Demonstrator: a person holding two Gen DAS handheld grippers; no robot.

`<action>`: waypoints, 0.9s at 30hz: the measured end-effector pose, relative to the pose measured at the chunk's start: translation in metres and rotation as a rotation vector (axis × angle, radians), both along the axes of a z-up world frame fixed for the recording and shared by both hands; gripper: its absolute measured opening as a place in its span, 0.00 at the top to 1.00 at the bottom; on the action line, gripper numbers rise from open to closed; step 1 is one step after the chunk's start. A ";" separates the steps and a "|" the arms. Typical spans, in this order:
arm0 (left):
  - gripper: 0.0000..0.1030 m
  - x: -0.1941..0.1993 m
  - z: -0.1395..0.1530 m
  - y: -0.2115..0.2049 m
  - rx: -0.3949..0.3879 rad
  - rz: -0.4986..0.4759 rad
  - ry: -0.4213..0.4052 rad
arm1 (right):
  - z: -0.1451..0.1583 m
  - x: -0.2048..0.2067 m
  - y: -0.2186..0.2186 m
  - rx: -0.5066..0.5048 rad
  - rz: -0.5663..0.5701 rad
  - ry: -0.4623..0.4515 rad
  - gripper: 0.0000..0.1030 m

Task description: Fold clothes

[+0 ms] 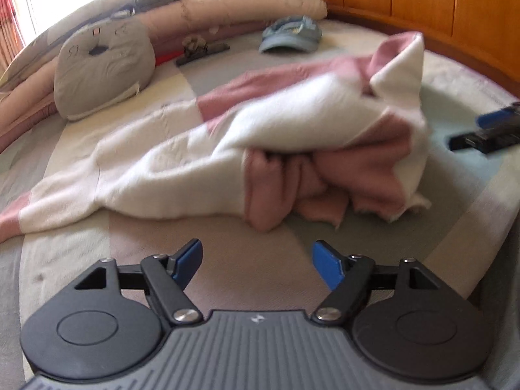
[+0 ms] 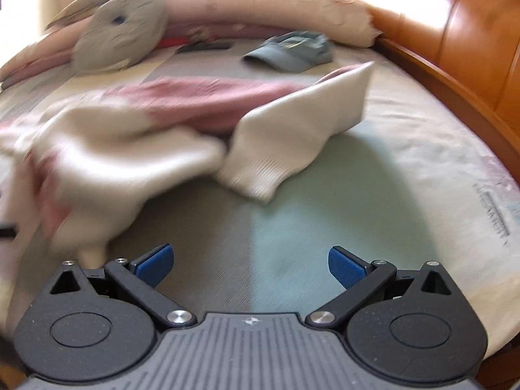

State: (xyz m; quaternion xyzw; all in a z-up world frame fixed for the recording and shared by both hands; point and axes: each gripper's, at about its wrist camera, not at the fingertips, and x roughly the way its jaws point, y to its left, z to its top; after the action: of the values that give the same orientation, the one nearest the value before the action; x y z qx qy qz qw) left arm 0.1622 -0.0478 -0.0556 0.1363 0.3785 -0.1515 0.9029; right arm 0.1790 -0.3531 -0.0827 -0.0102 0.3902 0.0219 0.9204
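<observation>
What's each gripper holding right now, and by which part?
Nothing. The left gripper and the right gripper are both open with only the bedspread between their fingers; the pink and white sweater lies loose ahead.

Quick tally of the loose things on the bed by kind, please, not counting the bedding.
Garments: 1, pink and white sweater
Caps: 1, blue cap
Cushions: 1, grey cushion
Hair clips: 1, dark clip
Total: 4

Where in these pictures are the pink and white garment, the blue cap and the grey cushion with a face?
pink and white garment [image 1: 292, 113], left wrist view, on its white upper fold.
blue cap [image 1: 291, 34], left wrist view, on its crown.
grey cushion [image 1: 104, 71], left wrist view, on its front, below the stitched face.
</observation>
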 end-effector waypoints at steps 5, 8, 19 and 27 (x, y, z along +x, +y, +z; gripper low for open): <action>0.21 -0.007 0.010 0.004 -0.080 0.009 -0.025 | 0.010 0.057 -0.011 0.015 -0.109 -0.033 0.00; 0.21 -0.005 0.009 0.009 -0.107 0.027 -0.016 | 0.004 0.095 -0.005 0.023 -0.138 -0.013 0.00; 0.21 0.013 0.003 0.023 -0.145 0.085 0.018 | -0.023 0.124 -0.015 -0.200 -0.189 0.023 0.00; 0.21 0.006 0.002 0.010 -0.143 0.051 0.028 | -0.020 0.085 -0.102 -0.248 -0.332 0.040 0.00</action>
State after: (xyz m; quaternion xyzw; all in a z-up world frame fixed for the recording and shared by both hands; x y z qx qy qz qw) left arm 0.1680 -0.0381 -0.0533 0.0597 0.3825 -0.1571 0.9086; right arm 0.2637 -0.4554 -0.1024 -0.0587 0.4043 -0.1780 0.8952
